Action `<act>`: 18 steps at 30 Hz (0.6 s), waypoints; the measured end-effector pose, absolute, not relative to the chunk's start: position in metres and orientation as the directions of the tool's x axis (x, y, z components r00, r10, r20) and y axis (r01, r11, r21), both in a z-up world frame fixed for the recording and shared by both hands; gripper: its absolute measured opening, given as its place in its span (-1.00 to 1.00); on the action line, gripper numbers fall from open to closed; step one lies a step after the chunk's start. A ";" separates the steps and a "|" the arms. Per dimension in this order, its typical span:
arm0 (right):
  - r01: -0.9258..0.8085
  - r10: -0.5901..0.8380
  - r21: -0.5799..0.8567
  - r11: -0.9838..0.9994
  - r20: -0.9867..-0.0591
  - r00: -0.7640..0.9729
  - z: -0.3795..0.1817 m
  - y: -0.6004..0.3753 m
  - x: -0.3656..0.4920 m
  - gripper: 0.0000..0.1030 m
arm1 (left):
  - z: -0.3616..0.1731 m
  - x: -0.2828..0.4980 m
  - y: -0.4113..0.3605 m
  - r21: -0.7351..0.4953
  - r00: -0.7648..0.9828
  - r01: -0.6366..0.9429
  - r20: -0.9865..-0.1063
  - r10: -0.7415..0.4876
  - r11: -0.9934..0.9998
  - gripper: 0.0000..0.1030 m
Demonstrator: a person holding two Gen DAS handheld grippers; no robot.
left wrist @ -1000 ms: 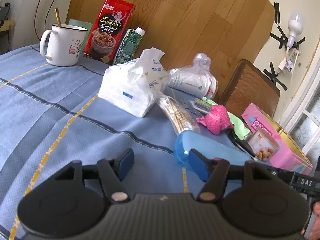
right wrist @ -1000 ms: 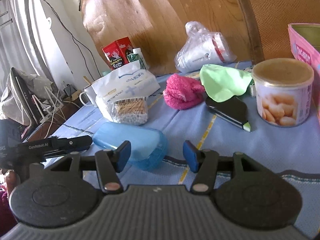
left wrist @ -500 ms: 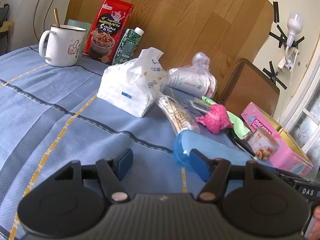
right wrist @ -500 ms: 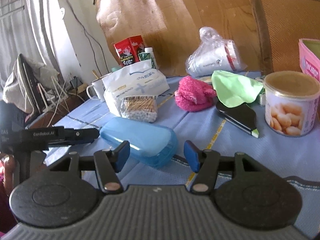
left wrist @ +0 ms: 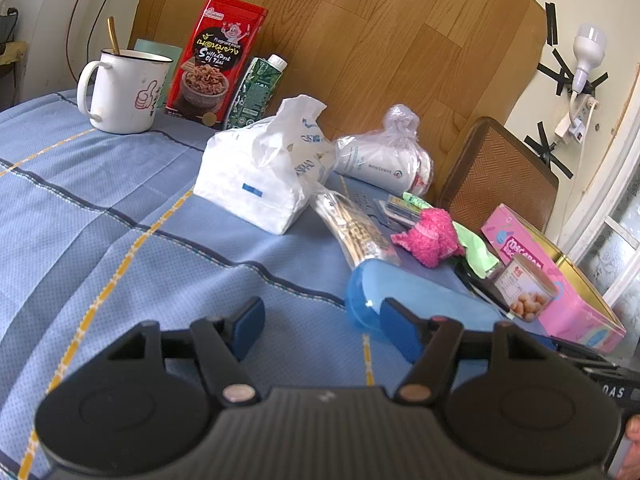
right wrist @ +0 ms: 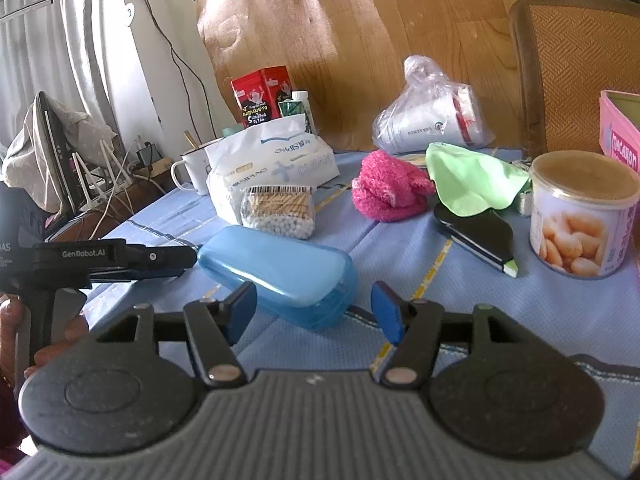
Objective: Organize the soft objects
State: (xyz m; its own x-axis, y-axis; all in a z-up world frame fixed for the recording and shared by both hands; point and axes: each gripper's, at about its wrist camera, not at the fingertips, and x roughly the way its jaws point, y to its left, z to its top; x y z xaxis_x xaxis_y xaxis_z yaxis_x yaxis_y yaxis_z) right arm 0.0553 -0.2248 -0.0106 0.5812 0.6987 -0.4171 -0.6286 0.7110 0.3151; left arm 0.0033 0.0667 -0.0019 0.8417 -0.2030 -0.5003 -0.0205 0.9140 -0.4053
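A pink fluffy cloth (right wrist: 388, 188) (left wrist: 430, 236) lies mid-table beside a green cloth (right wrist: 472, 180) (left wrist: 476, 248). A white tissue pack (left wrist: 260, 172) (right wrist: 272, 160) and a bag of cotton swabs (right wrist: 280, 210) (left wrist: 356, 228) sit further left. A blue plastic case (right wrist: 280, 268) (left wrist: 400, 284) lies nearest. My right gripper (right wrist: 314, 312) has its jaws opening, with the case's near end in the gap and untouched. My left gripper (left wrist: 324, 326) is open over bare cloth, and the case is just past its right finger.
A white mug (left wrist: 124, 88), a red box (left wrist: 216, 56) and a green carton (left wrist: 256, 88) stand at the back. A bagged white roll (right wrist: 432, 120), a black clip-like tool (right wrist: 476, 236), a bean can (right wrist: 580, 216), a pink tin (left wrist: 560, 280) and a chair (left wrist: 496, 176) are to the right.
The right gripper's view has rolled and shifted a little, and its jaws stand slightly wider. The left gripper has kept still.
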 end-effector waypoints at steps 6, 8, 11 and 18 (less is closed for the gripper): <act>-0.628 0.698 0.314 0.712 -0.420 0.580 -0.011 -0.224 0.055 0.28 | -0.002 0.003 0.067 -0.409 0.841 -0.016 -0.499 -0.209 0.912 0.30; -0.629 0.697 0.312 0.712 -0.422 0.580 -0.010 -0.223 0.055 0.28 | -0.001 0.004 0.067 -0.412 0.838 -0.011 -0.501 -0.216 0.911 0.33; -0.629 0.696 0.309 0.713 -0.423 0.581 -0.010 -0.223 0.055 0.28 | 0.001 0.003 0.070 -0.432 0.835 -0.004 -0.498 -0.235 0.902 0.46; -0.629 0.685 0.291 0.721 -0.434 0.585 -0.008 -0.220 0.056 0.29 | 0.012 0.004 0.079 -0.522 0.832 0.026 -0.461 -0.308 0.853 0.49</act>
